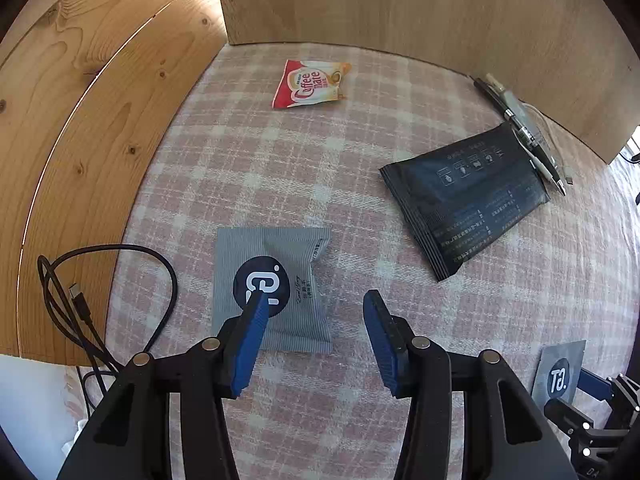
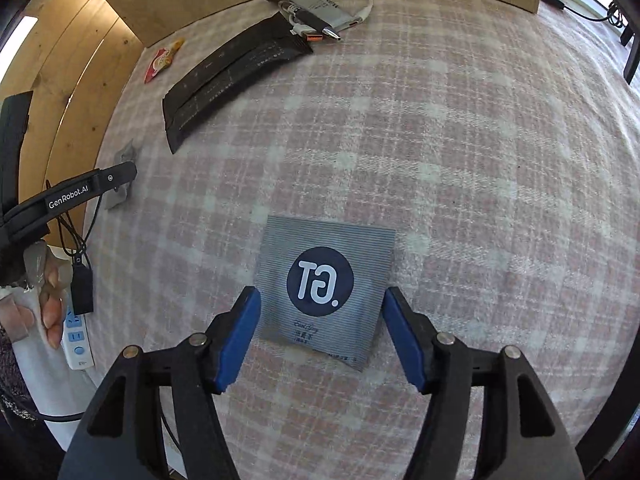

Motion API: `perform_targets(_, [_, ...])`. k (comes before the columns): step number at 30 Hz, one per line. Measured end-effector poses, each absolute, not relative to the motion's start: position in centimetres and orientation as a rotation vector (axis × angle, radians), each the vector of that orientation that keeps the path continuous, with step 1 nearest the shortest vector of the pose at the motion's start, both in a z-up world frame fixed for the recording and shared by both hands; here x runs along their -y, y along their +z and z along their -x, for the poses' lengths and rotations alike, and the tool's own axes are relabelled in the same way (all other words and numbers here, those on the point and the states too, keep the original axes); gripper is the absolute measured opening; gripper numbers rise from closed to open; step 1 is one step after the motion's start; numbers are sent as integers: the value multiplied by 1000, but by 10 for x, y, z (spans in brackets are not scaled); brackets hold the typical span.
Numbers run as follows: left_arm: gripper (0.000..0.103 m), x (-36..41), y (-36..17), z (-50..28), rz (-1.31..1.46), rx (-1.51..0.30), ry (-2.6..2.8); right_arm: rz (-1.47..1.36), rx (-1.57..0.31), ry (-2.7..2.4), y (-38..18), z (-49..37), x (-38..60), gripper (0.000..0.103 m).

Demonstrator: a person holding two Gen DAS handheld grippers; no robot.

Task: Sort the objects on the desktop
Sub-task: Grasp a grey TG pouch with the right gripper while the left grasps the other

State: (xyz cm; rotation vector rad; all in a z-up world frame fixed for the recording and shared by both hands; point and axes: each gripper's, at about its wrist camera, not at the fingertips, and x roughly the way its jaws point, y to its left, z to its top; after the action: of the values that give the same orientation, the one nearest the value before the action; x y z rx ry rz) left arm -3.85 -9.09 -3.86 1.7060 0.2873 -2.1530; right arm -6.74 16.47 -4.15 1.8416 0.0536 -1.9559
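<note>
Two grey square sachets with a dark round logo lie flat on the pink checked cloth (image 1: 304,168). In the left wrist view one grey sachet (image 1: 280,264) lies under my left gripper (image 1: 314,300), which is open; its left fingertip (image 1: 256,312) hangs over the logo and the right one stands past the sachet's right edge. In the right wrist view the other grey sachet (image 2: 344,240) lies between the jaws of my right gripper (image 2: 322,294), which is open wide, with a blue pad at each side edge and neither pressing. That second sachet (image 1: 560,372) also shows at the lower right.
A red-and-white coffee creamer sachet (image 1: 310,84) lies at the back. A dark pack (image 1: 464,196) lies right, with pens (image 1: 520,128) and a white cable (image 2: 360,4) behind it. Wooden walls (image 1: 400,0) close the back and left. A black cable (image 1: 80,300) and power strip (image 2: 76,340) lie left.
</note>
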Motion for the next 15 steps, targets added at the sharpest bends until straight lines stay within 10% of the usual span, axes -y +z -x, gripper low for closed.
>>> perform_targets(7, [27, 101, -50, 29, -1687, -295, -2165, -1762, -383, -2017, -41, 47, -137, 62])
perform_targets(12, [12, 104, -50, 19, -1657, -311, -2200, -1695, -496, -1971, -36, 36, -127, 23])
perform_targets(15, [9, 107, -49, 11, -1651, -357, -2219, -1719, -430, -1935, -35, 40, -132, 18])
